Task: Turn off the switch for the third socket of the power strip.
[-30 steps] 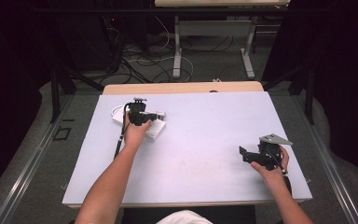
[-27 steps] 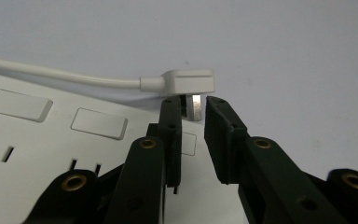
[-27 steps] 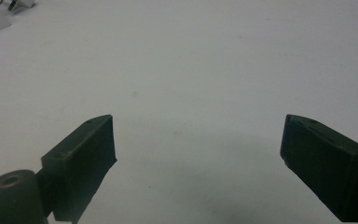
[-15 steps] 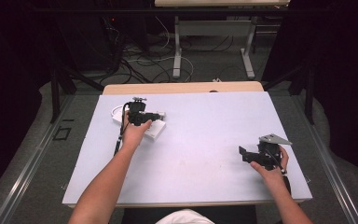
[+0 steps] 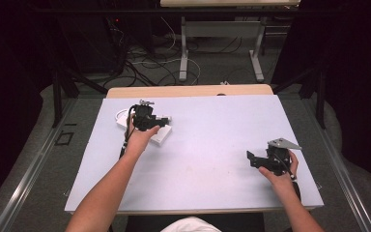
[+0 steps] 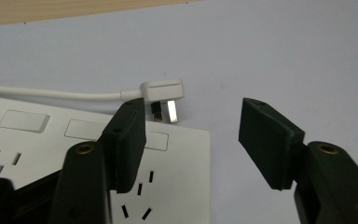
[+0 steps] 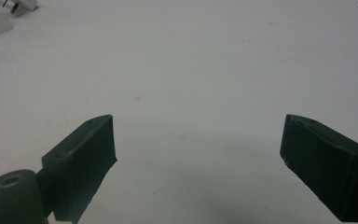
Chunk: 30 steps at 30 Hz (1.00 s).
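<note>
**Left jaws open above the power strip**

I see one table [image 5: 207, 159], its whole middle bare between my hands. One white power strip [image 6: 42, 144] lies near the far left edge; one white plug [image 6: 163, 93] rests on the table just past its corner. My left gripper [image 6: 191, 140] hovers over that corner; its jaws have just been opening, nothing between them. Since the earlier frame, this hand has lifted slightly. My right gripper [image 7: 198, 158] stands wide open, empty, near the right edge.
</note>
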### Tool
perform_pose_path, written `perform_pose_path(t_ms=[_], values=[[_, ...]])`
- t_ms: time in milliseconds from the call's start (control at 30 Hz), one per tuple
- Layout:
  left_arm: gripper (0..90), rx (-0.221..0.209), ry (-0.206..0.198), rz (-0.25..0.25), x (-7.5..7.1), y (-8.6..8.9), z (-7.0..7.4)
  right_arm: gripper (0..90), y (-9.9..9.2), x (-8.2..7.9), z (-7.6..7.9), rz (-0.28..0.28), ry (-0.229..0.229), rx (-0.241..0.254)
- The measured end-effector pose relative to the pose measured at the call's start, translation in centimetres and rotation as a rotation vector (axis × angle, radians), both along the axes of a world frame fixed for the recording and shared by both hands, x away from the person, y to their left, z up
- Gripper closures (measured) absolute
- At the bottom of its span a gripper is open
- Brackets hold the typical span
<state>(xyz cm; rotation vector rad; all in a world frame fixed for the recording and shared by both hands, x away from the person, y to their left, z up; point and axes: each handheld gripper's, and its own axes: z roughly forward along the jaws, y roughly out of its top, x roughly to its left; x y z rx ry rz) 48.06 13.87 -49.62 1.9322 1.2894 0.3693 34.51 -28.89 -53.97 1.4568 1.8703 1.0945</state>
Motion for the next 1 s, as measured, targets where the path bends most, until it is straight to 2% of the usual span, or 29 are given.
perform_pose_path(t_ms=[133,600,700,867,933,1000], values=[[35.7,0.005,0.011,-0.017,-0.5,-0.1,0.3,9.7,0.1,0.1,0.0,0.000,0.003,0.002],[32.6,0.034,-0.043,-0.094,-2.7,-0.4,1.9,9.7,0.1,0.0,0.1,0.009,-0.003,-0.002],[30.7,0.028,-0.045,-0.100,-3.1,-0.4,2.3,9.7,0.1,-0.1,0.1,0.003,0.003,-0.002],[28.9,0.028,-0.074,-0.120,-3.8,-0.4,2.7,9.7,0.0,0.0,0.1,0.009,-0.007,-0.004],[28.4,0.023,-0.069,-0.127,-4.1,-0.4,2.9,9.7,0.0,0.0,0.1,0.002,-0.010,-0.002],[28.3,0.001,-0.070,-0.129,-4.3,-0.3,3.0,9.7,0.0,-0.1,0.1,0.007,-0.004,0.001]])
